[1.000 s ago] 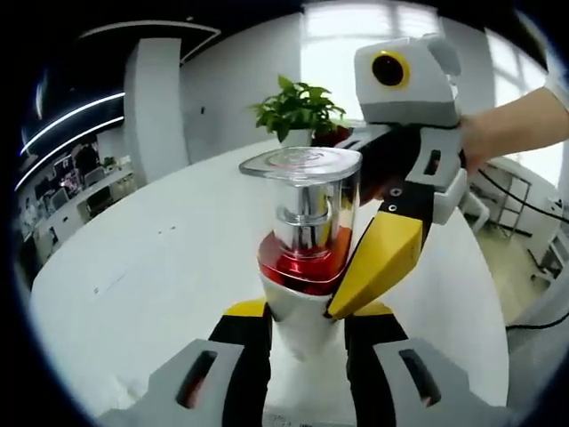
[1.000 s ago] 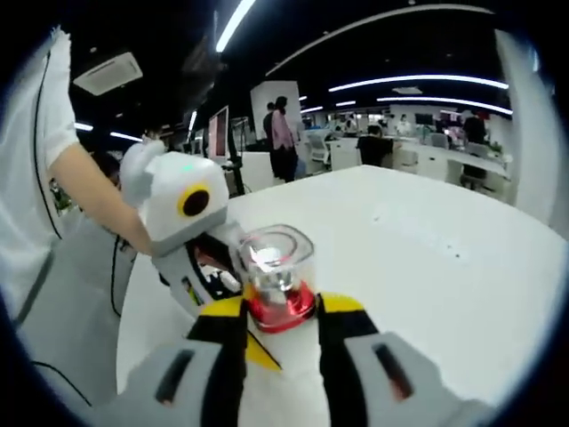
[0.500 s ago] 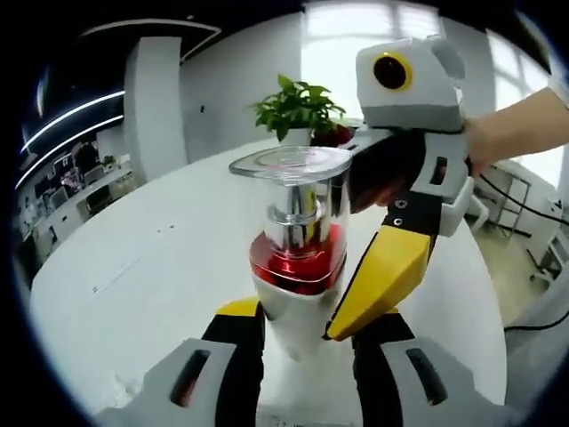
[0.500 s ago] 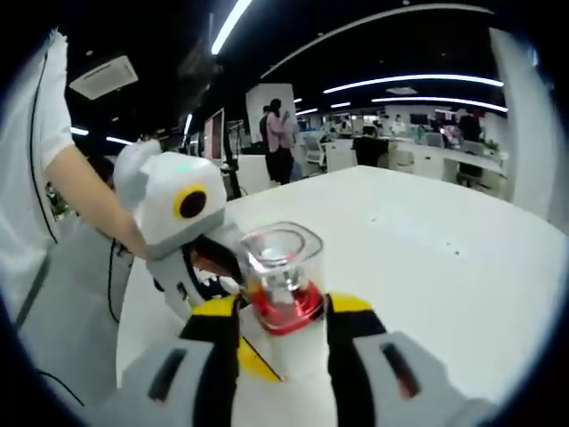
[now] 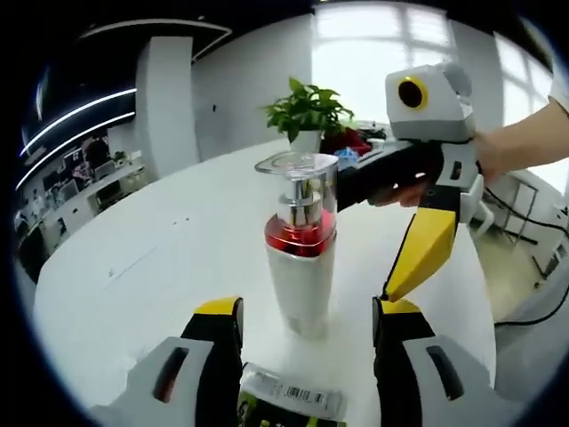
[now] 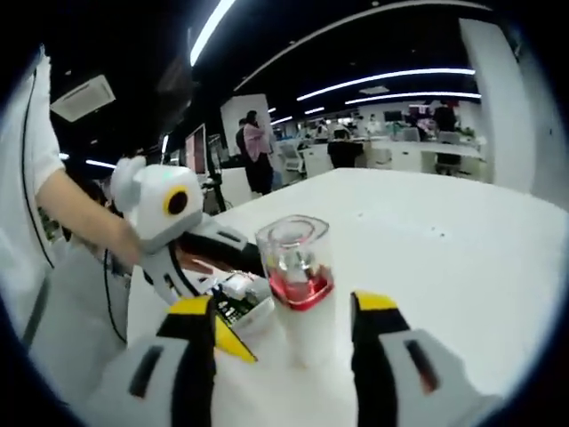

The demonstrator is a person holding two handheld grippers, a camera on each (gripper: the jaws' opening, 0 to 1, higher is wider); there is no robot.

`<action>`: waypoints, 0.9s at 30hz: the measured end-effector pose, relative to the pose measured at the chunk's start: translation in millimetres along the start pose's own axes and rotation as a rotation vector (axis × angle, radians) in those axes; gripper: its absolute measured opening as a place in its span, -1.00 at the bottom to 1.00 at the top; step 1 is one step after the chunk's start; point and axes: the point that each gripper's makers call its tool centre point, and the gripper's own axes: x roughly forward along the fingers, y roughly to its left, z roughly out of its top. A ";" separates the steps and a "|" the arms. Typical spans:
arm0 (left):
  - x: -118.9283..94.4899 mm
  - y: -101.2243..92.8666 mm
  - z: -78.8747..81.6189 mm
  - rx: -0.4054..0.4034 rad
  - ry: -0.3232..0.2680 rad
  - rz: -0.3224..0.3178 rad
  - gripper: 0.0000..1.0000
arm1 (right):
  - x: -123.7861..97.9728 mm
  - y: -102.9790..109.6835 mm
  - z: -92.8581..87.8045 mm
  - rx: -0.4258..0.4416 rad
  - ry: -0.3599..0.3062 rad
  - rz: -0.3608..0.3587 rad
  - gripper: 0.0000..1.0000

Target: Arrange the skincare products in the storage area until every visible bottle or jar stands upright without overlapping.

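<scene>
**Bottle released, standing alone on the table**

Backed off from the pump bottle [image 5: 302, 258] on both sides: a second ago clamped low by the left gripper [image 5: 307, 334] with the right gripper [image 6: 284, 325] closed in against its red collar, now free of both. Stands upright on the white table [image 5: 142, 267], white body below, red band and clear cap above, touching neither set of jaws. Left jaws spread wide, yellow tips either side of the bottle's foot with bare table showing between. Right jaws likewise spread and holding nothing, seen in the right gripper view flanking the bottle with clear gaps, and in the left gripper view hanging beside it at the right with one yellow tip pointing down at the table.

Counts as one product set upright, judging by its plumb stance and the lack of any support. Not yet finished, though: a flat packet with a barcode label [image 5: 289, 396] lies on the table close under the left jaws, and something similar rests by the left gripper's tips in the right gripper view [image 6: 236, 298]. Too blurred to tell whether either is a bottle or jar needing to stand. Potted plant [image 5: 307, 111] at the far edge, well apart.
</scene>
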 end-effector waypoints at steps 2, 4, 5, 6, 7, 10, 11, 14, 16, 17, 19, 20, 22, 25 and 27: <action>-6.5 -0.9 -2.2 -0.010 0.001 0.007 0.22 | -2.2 4.0 -1.6 0.005 0.003 -0.010 0.31; -14.3 -1.5 -5.3 -0.024 0.002 0.019 0.27 | -4.5 9.0 -5.9 -0.027 0.029 -0.024 0.35; -17.5 -1.8 -6.5 -0.033 0.002 0.022 0.31 | -5.5 12.2 -7.3 -0.028 0.036 -0.025 0.37; -22.3 -2.4 -8.5 -0.045 0.004 0.027 0.34 | -6.2 14.7 -7.3 -0.027 0.034 -0.025 0.39; -25.0 -2.5 -9.8 -0.050 0.006 0.031 0.37 | -7.1 18.2 -7.0 -0.025 0.031 -0.025 0.40; -36.8 -3.0 -14.1 -0.072 0.012 0.047 0.48 | -9.5 24.9 -7.8 -0.019 0.027 -0.029 0.45; -40.3 -3.1 -15.0 -0.077 0.013 0.051 0.49 | -9.8 26.1 -7.7 -0.018 0.027 -0.029 0.46; -54.1 -1.4 -19.1 -0.095 0.018 0.075 0.54 | -12.8 33.1 -6.8 -0.007 0.023 -0.036 0.50; -62.5 -0.5 -21.4 -0.108 0.020 0.088 0.57 | -15.4 36.9 -5.2 0.001 0.016 -0.044 0.53; -65.9 -0.3 -22.7 -0.112 0.022 0.093 0.58 | -16.5 38.1 -4.9 0.003 0.015 -0.046 0.55; -74.8 0.3 -26.8 -0.120 0.028 0.110 0.60 | -19.4 41.6 -4.3 0.006 0.014 -0.051 0.57; -78.5 0.1 -28.6 -0.125 0.032 0.115 0.62 | -20.7 43.4 -4.2 0.007 0.014 -0.053 0.58; -85.0 -1.0 -31.5 -0.137 0.037 0.122 0.65 | -24.0 48.9 -3.7 0.008 0.015 -0.055 0.61; -98.6 -3.9 -37.1 -0.154 0.042 0.138 0.68 | -28.9 56.3 -4.0 0.006 0.015 -0.059 0.64; -105.0 -5.3 -39.7 -0.162 0.044 0.147 0.70 | -31.0 59.7 -4.6 0.010 0.015 -0.060 0.66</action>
